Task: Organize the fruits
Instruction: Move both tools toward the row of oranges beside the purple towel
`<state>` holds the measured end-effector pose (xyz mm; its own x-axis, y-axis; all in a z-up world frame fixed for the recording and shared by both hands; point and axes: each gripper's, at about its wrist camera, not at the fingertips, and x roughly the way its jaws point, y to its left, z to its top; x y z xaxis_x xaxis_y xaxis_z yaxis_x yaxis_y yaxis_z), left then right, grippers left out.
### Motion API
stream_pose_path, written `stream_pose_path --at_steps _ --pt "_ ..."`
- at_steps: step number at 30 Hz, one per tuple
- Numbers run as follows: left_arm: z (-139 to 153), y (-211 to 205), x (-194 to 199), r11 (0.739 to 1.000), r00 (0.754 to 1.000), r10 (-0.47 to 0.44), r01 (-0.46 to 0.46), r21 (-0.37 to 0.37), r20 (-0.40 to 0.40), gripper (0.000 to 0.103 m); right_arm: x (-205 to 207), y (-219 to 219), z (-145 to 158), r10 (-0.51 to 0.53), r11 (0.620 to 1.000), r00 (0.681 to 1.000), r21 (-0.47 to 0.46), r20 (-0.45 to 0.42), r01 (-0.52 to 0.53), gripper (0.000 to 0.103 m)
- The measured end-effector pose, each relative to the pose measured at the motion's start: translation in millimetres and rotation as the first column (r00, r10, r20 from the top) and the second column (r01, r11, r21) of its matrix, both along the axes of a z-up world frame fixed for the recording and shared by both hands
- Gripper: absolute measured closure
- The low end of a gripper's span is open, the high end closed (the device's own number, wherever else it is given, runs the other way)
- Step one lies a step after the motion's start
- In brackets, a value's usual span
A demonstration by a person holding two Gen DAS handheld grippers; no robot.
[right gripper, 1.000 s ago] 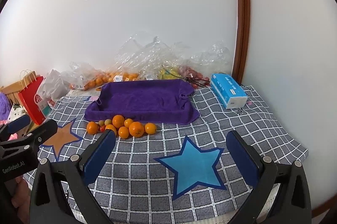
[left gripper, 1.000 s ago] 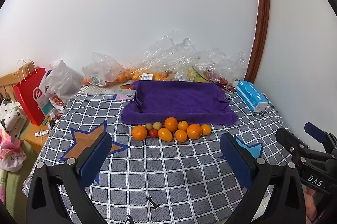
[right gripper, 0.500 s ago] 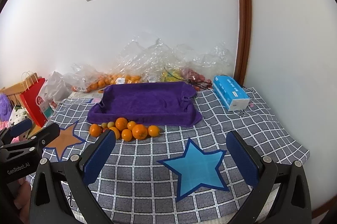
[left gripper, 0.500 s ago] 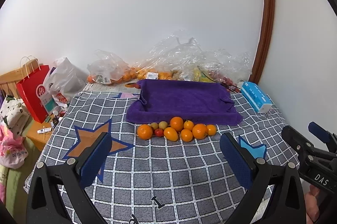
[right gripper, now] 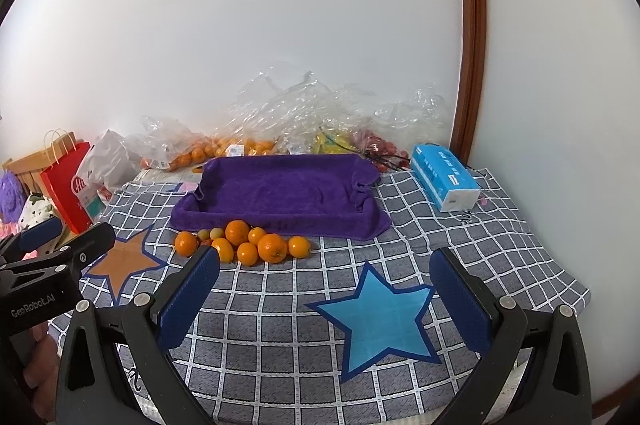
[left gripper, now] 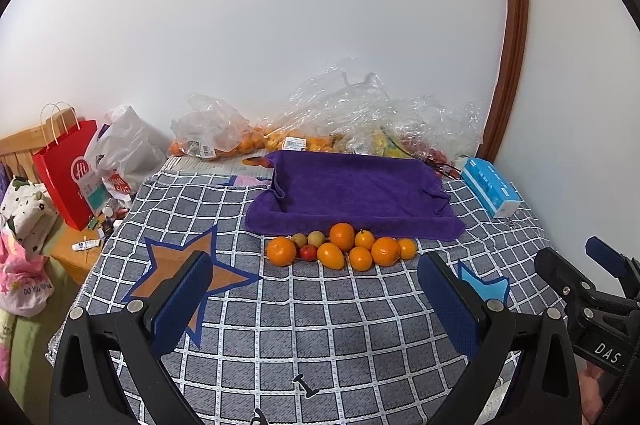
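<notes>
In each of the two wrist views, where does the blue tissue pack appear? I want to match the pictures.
Left wrist view: the blue tissue pack lies at the right, beside the right end of the purple towel tray.
Right wrist view: the pack is right of centre, again right of the tray.
Shared landmark: the brown door frame rises behind the pack.
</notes>
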<state>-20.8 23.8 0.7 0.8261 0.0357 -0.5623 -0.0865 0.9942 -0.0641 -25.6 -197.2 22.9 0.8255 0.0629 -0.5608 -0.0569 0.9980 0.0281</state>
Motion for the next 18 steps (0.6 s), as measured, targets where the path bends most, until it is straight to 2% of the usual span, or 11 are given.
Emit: stream_pose_path --at_steps 18 --pt "-0.3 4.3 1.6 1.0 1.0 0.007 -0.007 0.007 0.003 0.0 3.2 7.0 3.3 0.002 1.0 1.0 -0.007 0.009 -0.002 0.0"
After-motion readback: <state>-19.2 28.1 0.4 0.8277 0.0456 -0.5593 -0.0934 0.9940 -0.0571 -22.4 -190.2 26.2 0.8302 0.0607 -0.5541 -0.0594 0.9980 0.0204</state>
